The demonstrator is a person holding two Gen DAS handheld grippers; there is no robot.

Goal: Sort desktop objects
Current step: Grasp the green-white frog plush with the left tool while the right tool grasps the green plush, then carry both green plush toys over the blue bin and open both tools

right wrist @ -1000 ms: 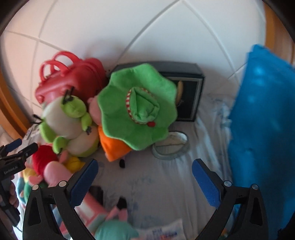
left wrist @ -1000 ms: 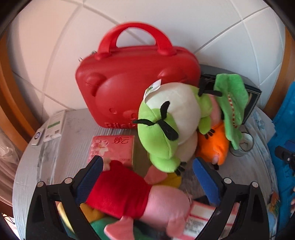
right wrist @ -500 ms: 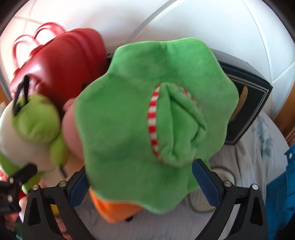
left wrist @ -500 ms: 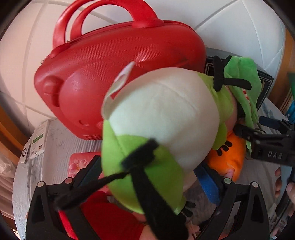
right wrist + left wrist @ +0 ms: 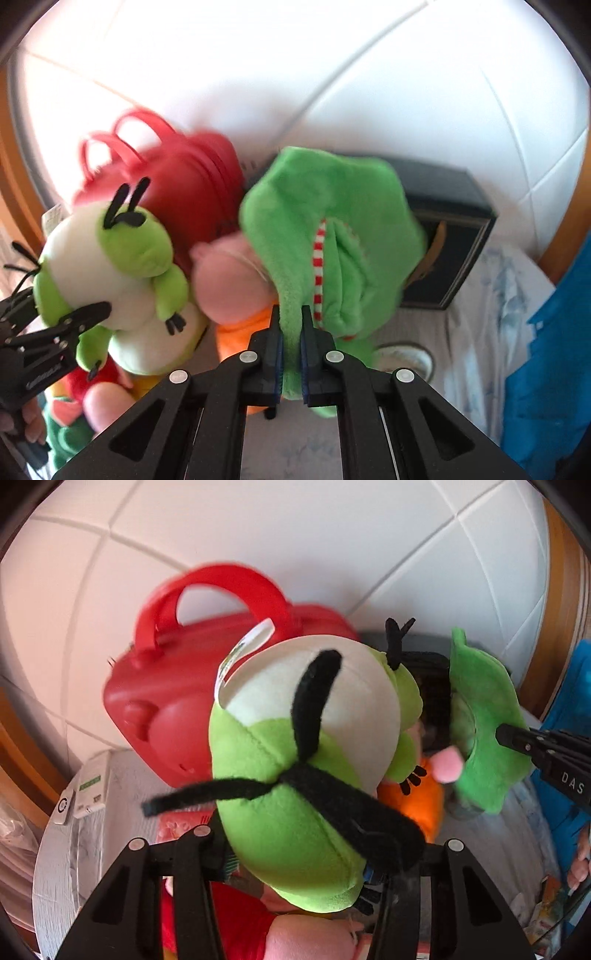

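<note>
My left gripper (image 5: 295,849) is shut on a green and white plush frog (image 5: 295,760) with black limbs, held above the table; the frog hides its fingertips. It also shows in the right wrist view (image 5: 122,273), held by the left gripper (image 5: 55,332). My right gripper (image 5: 290,339) is shut on the green hat brim (image 5: 332,229) of a pink plush doll (image 5: 229,280) in an orange top. That doll's hat shows in the left wrist view (image 5: 480,723), with the right gripper (image 5: 535,746) on it.
A red carry case (image 5: 170,701) stands against the white wall behind the toys. A dark box (image 5: 447,258) stands at the right. A pink doll in red (image 5: 258,930) lies below the frog. White remotes (image 5: 88,790) lie at the left. Blue cloth (image 5: 550,369) is at the right.
Both grippers have closed: the left on the plush frog, the right on the green hat brim. Both toys have been lifted a little, and the views have pulled back from the red case.
</note>
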